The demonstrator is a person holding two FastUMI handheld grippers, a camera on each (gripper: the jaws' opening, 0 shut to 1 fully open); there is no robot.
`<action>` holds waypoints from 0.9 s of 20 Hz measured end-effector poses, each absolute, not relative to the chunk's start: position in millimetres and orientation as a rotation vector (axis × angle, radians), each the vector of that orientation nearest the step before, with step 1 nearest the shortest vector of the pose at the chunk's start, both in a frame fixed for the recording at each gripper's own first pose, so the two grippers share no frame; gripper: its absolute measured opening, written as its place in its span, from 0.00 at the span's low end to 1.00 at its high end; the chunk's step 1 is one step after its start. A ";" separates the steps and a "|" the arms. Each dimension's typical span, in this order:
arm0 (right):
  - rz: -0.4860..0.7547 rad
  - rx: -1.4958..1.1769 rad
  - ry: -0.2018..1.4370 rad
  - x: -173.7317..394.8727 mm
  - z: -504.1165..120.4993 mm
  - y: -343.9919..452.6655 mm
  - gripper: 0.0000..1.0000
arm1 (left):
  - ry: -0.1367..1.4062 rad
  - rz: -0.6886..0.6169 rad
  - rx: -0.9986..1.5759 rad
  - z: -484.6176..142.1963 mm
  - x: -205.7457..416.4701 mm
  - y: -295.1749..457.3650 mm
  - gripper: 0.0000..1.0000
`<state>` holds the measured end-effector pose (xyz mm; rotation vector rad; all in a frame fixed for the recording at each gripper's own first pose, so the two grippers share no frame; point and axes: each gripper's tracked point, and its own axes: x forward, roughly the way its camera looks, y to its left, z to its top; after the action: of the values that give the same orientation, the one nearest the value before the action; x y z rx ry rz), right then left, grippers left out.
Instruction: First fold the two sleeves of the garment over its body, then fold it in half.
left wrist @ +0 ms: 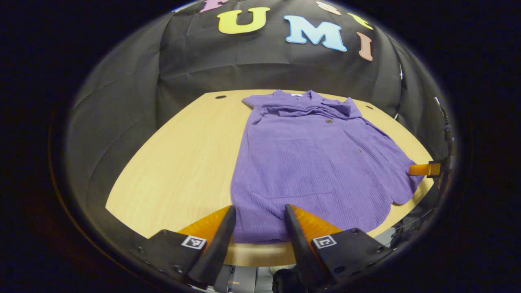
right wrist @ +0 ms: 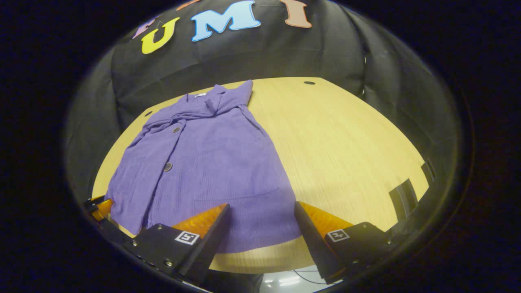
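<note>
Purple ribbed button-front garment (left wrist: 313,162) lies flat on the pale wooden tabletop (left wrist: 179,162), sleeves folded across its chest at the far end. Left gripper (left wrist: 260,224) and right gripper (right wrist: 260,221) hover wide apart over the near hem, gripping nothing.

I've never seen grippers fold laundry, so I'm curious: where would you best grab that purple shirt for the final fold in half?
Probably by the near hem of the purple button shirt, one bottom corner per gripper. The sleeves look already folded across the chest, and the hem lies flat by the wooden table edge. Left gripper and right gripper are both open over it, so come in from the near side.
</note>
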<state>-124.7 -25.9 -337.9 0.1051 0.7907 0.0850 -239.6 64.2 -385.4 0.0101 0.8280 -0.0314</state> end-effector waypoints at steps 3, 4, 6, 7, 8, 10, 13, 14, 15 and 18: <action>0.100 0.054 0.786 -126.3 -341.0 -22.4 0.90 | 0.818 -0.035 0.004 -386.8 -237.4 54.0 0.53; 0.099 0.057 0.779 -127.7 -340.4 -22.5 0.89 | 0.814 -0.038 -0.004 -387.5 -237.4 50.6 0.44; 0.099 0.066 0.777 -127.0 -340.7 -22.3 0.74 | 0.818 -0.029 -0.001 -387.7 -237.7 49.4 0.27; 0.086 0.069 0.779 -126.3 -340.7 -26.1 0.74 | 0.821 -0.040 0.001 -388.4 -237.6 48.1 0.25; 0.083 0.096 0.776 -126.4 -341.7 -25.4 0.67 | 0.823 -0.028 -0.008 -389.2 -234.2 48.3 0.24; 0.058 0.119 0.781 -125.2 -342.4 -33.3 0.51 | 0.837 -0.029 -0.008 -389.5 -234.5 48.8 0.12; 0.031 0.241 0.782 -123.5 -341.7 -35.5 0.14 | 0.846 -0.011 -0.011 -387.5 -233.5 48.1 0.09; 0.033 0.269 0.788 -122.1 -342.8 -33.4 0.07 | 0.850 -0.003 -0.007 -388.9 -231.5 48.0 0.07; 0.042 0.278 0.790 -120.8 -341.5 -33.3 0.04 | 0.856 0.004 -0.003 -389.8 -231.2 47.5 0.07; 0.076 0.258 0.802 -121.6 -339.7 -29.3 0.00 | 0.892 0.008 -0.023 -390.2 -231.9 39.3 0.07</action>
<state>-121.6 -29.3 -339.7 0.2582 0.8015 0.0763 -231.9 39.3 -390.2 -0.0231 0.8920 0.0077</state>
